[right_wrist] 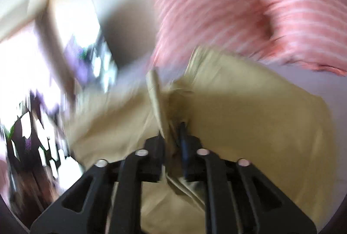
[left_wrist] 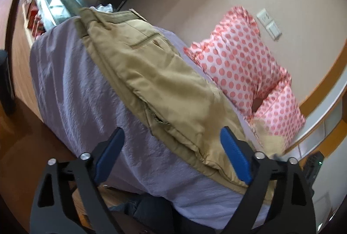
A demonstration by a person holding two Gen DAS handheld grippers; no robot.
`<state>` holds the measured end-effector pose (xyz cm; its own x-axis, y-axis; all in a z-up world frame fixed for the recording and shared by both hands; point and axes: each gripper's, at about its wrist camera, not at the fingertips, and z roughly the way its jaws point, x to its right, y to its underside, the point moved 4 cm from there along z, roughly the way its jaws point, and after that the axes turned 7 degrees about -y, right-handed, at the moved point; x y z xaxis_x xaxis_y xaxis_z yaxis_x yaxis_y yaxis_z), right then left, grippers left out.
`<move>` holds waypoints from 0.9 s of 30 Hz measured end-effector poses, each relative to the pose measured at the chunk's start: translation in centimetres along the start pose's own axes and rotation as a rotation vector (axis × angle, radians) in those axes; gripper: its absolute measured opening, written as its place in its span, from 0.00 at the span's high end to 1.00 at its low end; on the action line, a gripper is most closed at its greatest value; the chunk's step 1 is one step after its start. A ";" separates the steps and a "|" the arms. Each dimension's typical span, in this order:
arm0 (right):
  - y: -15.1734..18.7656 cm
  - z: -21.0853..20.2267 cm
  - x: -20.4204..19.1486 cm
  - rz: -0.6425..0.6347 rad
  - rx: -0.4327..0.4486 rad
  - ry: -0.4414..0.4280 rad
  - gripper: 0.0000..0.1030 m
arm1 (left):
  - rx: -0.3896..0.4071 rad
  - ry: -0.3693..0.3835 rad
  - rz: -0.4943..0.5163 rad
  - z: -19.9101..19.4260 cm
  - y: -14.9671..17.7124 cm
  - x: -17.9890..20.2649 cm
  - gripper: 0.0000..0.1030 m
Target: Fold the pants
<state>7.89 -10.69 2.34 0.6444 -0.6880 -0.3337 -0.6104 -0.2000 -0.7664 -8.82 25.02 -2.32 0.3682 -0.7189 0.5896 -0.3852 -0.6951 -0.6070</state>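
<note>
Khaki pants (left_wrist: pixel 151 82) lie lengthwise on a lilac bed sheet (left_wrist: pixel 71 86), waistband and back pocket at the far end. My left gripper (left_wrist: pixel 171 136) is open, its blue pads (left_wrist: pixel 236 156) spread over the near end of the pants, holding nothing. In the blurred right wrist view my right gripper (right_wrist: pixel 172 132) is shut on a bunched fold of the khaki pants (right_wrist: pixel 249 125), which spread out below and to the right.
Pink polka-dot pillows (left_wrist: pixel 245 64) lie against the wall at the right of the bed; they show blurred in the right wrist view (right_wrist: pixel 249 17). A glass cabinet (left_wrist: pixel 54 2) stands beyond the bed. Wooden floor (left_wrist: pixel 19 136) lies at the left.
</note>
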 end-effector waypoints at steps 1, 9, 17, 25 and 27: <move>0.8 1.0 -1.1 -0.039 -0.045 0.009 0.55 | -0.012 -0.004 0.014 0.4 0.0 0.2 0.12; 2.2 -2.7 -3.4 -0.100 0.062 -0.020 0.08 | -0.053 0.003 0.034 3.2 -0.4 1.0 0.12; 1.6 -0.6 -1.3 0.015 0.027 -0.039 0.08 | -0.030 -0.001 -0.046 4.1 -3.5 0.3 0.18; 2.2 -0.7 -0.8 0.043 0.034 -0.056 0.05 | 0.069 -0.049 -0.204 3.1 -9.3 -3.5 0.32; 2.4 -0.8 -0.6 0.052 0.035 -0.061 0.04 | 0.071 -0.089 -0.205 3.7 -10.4 -4.3 0.41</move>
<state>5.73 -11.31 1.15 0.6401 -0.6526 -0.4054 -0.6278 -0.1401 -0.7657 -3.24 35.26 -0.54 0.5070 -0.5579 0.6570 -0.2356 -0.8230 -0.5169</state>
